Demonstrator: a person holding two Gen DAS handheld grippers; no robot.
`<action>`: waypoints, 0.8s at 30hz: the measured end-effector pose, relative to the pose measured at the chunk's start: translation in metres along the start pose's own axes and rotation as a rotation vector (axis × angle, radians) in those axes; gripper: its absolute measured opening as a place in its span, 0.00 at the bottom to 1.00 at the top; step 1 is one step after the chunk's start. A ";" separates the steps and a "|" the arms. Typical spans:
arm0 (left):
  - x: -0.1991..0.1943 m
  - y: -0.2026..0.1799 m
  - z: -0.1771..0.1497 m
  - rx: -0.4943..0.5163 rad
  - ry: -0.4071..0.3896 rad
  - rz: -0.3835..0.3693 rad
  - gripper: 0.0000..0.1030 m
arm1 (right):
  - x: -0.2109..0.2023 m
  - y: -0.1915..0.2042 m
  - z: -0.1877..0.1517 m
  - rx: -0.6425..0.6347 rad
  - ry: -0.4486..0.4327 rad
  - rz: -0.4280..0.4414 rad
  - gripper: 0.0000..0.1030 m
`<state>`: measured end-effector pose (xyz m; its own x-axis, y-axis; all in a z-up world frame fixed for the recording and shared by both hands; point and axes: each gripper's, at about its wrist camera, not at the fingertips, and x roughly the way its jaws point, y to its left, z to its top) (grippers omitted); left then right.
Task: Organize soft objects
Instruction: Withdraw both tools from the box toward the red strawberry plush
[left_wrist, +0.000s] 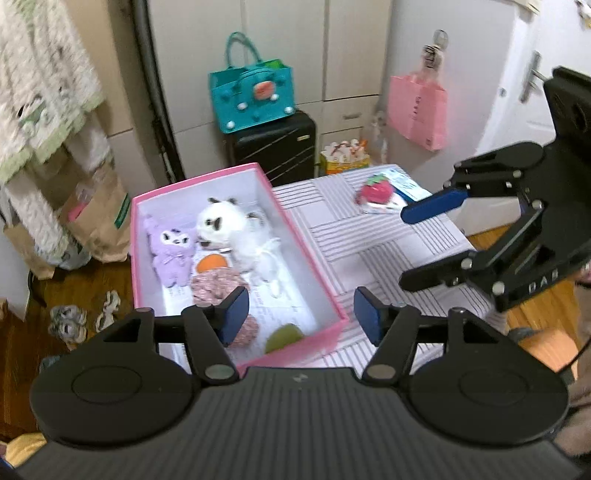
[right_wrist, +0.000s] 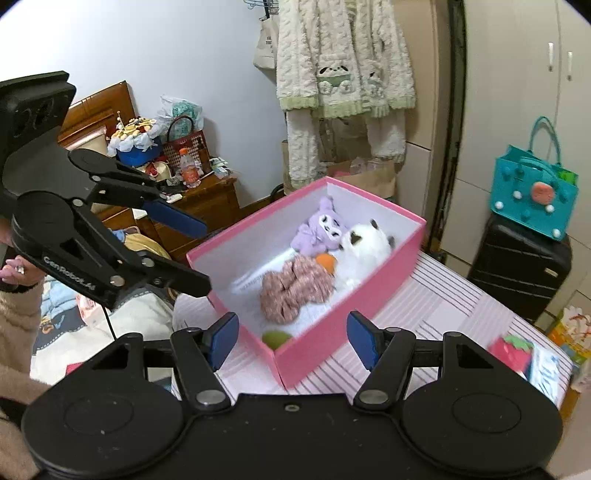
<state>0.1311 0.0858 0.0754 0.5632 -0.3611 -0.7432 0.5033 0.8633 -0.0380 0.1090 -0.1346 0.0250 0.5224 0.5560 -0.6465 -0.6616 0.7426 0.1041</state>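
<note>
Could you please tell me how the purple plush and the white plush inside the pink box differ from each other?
The purple plush is clearly smaller than the white plush. The purple plush is lilac all over with a pale face, while the white plush is fluffy white with dark ears and dark face patches. The purple plush lies in the box's far corner; the white plush stretches along the opposite long wall. Both lie inside the box, side by side.

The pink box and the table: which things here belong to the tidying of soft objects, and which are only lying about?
Belong to the job:
pink box
purple plush
white plush
pink scrunchie
strawberry plush, not yet in the box
left gripper and right gripper, both open and empty

Just lying about:
teal bag
black suitcase
pink paper bag
hanging fleece jacket
</note>
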 end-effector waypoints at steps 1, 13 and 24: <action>-0.002 -0.007 -0.002 0.015 -0.003 -0.001 0.62 | -0.006 0.000 -0.007 0.000 -0.001 -0.008 0.68; 0.006 -0.090 -0.020 0.171 0.038 -0.098 0.69 | -0.050 -0.022 -0.078 0.066 -0.010 -0.078 0.68; 0.055 -0.145 -0.013 0.252 0.076 -0.219 0.72 | -0.058 -0.061 -0.132 0.111 -0.068 -0.175 0.68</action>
<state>0.0808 -0.0551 0.0311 0.3785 -0.4928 -0.7835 0.7581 0.6507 -0.0430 0.0483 -0.2613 -0.0434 0.6618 0.4359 -0.6099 -0.4964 0.8645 0.0793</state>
